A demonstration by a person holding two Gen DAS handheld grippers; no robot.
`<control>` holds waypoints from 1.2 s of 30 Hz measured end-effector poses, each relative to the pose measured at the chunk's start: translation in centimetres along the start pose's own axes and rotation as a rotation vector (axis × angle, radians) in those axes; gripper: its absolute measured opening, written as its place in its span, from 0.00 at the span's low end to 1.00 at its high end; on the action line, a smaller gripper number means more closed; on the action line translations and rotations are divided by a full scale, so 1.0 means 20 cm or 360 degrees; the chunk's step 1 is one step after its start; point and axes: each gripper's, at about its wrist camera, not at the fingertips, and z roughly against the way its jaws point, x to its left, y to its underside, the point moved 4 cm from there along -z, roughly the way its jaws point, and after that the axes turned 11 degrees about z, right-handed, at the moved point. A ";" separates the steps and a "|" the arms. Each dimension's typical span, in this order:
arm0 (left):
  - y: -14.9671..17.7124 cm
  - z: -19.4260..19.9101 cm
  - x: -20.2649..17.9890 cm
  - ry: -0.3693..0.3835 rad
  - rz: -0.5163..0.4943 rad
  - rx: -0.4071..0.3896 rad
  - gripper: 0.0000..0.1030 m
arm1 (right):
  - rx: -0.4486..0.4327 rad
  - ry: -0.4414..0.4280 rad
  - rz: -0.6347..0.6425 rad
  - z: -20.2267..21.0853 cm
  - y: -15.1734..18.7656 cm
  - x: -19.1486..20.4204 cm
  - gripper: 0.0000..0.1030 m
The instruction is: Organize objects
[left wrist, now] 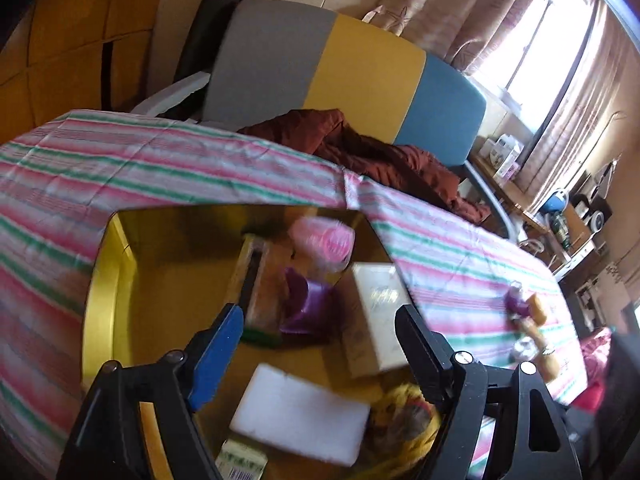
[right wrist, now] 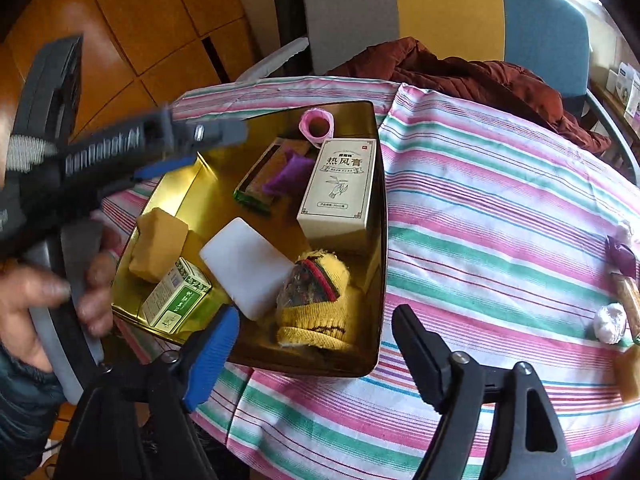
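Observation:
A gold metal tray (right wrist: 200,188) sits on the striped tablecloth (right wrist: 500,200). In it lie a cream box (right wrist: 340,192), a white foam block (right wrist: 246,266), a yellow sock (right wrist: 320,320), a pink roll (right wrist: 317,124), a purple pouch (right wrist: 288,174), a green-white carton (right wrist: 176,298) and a tan block (right wrist: 160,244). My right gripper (right wrist: 316,316) is open over the tray's near edge, above the sock, gripping nothing. My left gripper (left wrist: 320,316) is open above the tray (left wrist: 160,280), with the purple pouch (left wrist: 304,304) and cream box (left wrist: 380,312) below it. It also shows at the tray's left (right wrist: 192,148), held by a hand (right wrist: 40,292).
Several small loose items (right wrist: 616,312) lie on the cloth at the far right, near the table's edge. A red-brown jacket (right wrist: 460,72) drapes over the far side of the table, in front of a grey, yellow and blue chair back (right wrist: 440,8).

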 end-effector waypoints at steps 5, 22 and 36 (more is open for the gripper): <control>0.15 0.07 0.03 -0.0077 -0.0052 -0.0032 0.77 | 0.0001 0.0021 0.0004 -0.01 0.03 0.03 0.79; 0.34 0.21 0.04 -0.0254 -0.0162 -0.0149 0.80 | -0.0130 0.0154 -0.0060 0.06 0.07 0.02 0.83; 0.39 0.21 -0.02 -0.0239 -0.0220 -0.0127 0.80 | -0.0169 0.0197 -0.0146 0.12 0.11 -0.08 0.83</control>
